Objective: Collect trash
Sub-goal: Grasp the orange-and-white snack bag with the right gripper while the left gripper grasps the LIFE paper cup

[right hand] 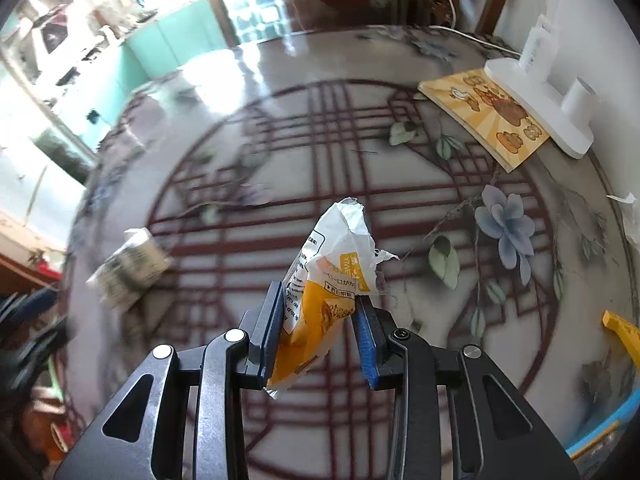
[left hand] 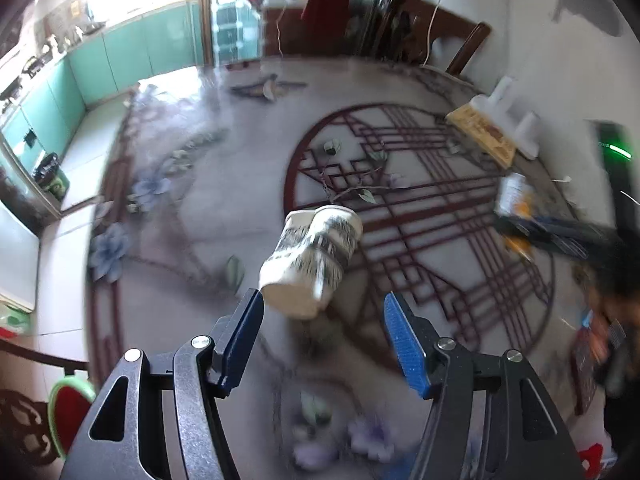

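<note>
A crumpled white paper cup with dark print (left hand: 312, 260) lies on its side on the patterned round table (left hand: 240, 208), just beyond my left gripper (left hand: 324, 308). That gripper stands open, its blue pads wide apart, the cup's base close to the left pad. In the right wrist view my right gripper (right hand: 320, 300) is shut on a torn orange and white snack wrapper (right hand: 328, 280), which sticks up between the pads. The same cup (right hand: 128, 272) shows blurred at the left there. The right gripper with its wrapper (left hand: 516, 200) appears at the right of the left wrist view.
A yellow picture book (right hand: 488, 116) lies at the table's far right under a white stand (right hand: 536, 96). A scrap of white paper (right hand: 628, 212) and a yellow object (right hand: 624, 336) sit at the right edge. Wooden chairs (left hand: 452, 40) stand behind the table. Green cabinets (left hand: 120, 48) line the far left.
</note>
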